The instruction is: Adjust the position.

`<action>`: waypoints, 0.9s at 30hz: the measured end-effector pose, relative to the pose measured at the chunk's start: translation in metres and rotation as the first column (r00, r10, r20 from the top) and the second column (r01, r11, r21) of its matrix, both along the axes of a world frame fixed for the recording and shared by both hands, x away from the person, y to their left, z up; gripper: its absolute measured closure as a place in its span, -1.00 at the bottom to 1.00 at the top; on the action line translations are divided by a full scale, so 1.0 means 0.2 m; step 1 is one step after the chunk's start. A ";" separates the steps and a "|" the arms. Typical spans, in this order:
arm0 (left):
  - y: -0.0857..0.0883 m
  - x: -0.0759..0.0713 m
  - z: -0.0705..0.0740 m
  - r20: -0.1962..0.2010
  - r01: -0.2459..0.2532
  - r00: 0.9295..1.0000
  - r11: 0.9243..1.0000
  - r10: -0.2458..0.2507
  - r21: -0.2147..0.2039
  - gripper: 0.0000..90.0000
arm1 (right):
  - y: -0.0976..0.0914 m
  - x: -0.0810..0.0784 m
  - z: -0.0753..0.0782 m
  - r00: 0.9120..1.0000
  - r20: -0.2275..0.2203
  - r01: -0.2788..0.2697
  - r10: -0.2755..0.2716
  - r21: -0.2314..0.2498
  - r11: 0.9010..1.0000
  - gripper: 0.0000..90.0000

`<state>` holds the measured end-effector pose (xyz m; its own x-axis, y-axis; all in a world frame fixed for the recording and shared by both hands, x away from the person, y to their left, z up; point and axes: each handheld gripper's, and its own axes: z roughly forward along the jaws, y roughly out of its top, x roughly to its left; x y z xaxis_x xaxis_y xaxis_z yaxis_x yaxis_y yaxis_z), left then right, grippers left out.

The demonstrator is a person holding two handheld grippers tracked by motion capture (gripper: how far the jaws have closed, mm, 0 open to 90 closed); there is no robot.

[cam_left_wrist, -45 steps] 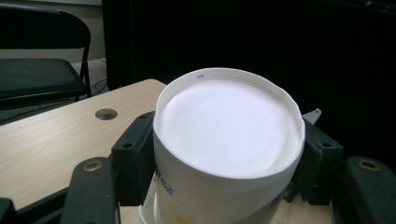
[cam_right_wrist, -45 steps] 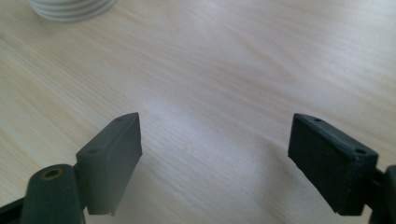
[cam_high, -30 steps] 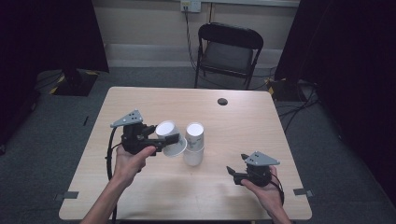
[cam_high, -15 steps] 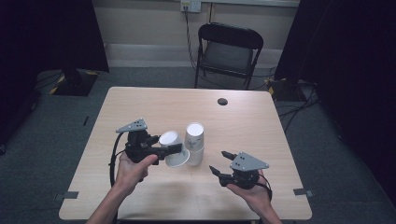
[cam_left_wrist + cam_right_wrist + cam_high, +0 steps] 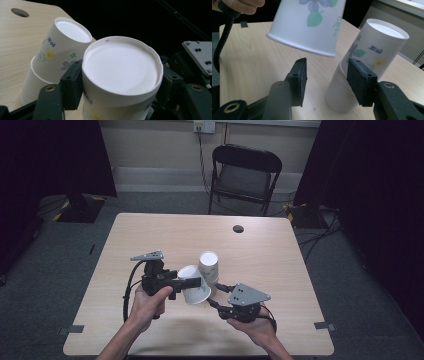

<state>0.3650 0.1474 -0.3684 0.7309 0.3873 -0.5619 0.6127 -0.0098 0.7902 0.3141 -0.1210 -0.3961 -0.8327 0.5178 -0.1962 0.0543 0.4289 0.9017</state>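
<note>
black chair [image 5: 247,175], grey carpet [image 5: 45,250], dark curtains [image 5: 55,155]

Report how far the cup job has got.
Done: one paper cup is off the stack of cups and clamped upside down in the left gripper, clear of the table. In hand: the right gripper, its jaws just closing with nothing between them, sits beside the stack's base. Left: the nested cups in the stack.

paper cup [image 5: 194,290]: floral, upside down, tilted, lifted | cup stack [image 5: 208,269]: upside down, on table

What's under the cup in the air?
Bare table lies under the lifted cup, with the right gripper just below its rim. The cup's inside faces down, hidden.
</note>
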 end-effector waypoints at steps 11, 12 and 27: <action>-0.01 0.01 -0.03 -0.066 0.023 0.998 0.998 -0.026 -0.051 -0.24 | 0.05 -0.01 0.00 0.997 0.074 -0.012 0.009 0.034 0.999 0.21; -0.01 0.01 -0.03 -0.072 0.024 0.997 0.998 -0.028 -0.056 -0.24 | 0.05 -0.01 0.00 0.997 0.082 -0.014 0.011 0.034 0.999 0.21; -0.01 0.02 -0.07 -0.134 0.014 0.990 0.992 -0.030 -0.123 -0.26 | 0.03 -0.02 0.00 0.986 0.161 0.037 -0.049 0.079 0.996 0.52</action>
<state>0.3696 0.1456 -0.3819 0.6521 0.2945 -0.6986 0.7151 0.0669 0.6958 0.3091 -0.1147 -0.3966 -0.7696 0.5709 -0.2860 -0.0789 0.3596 0.9298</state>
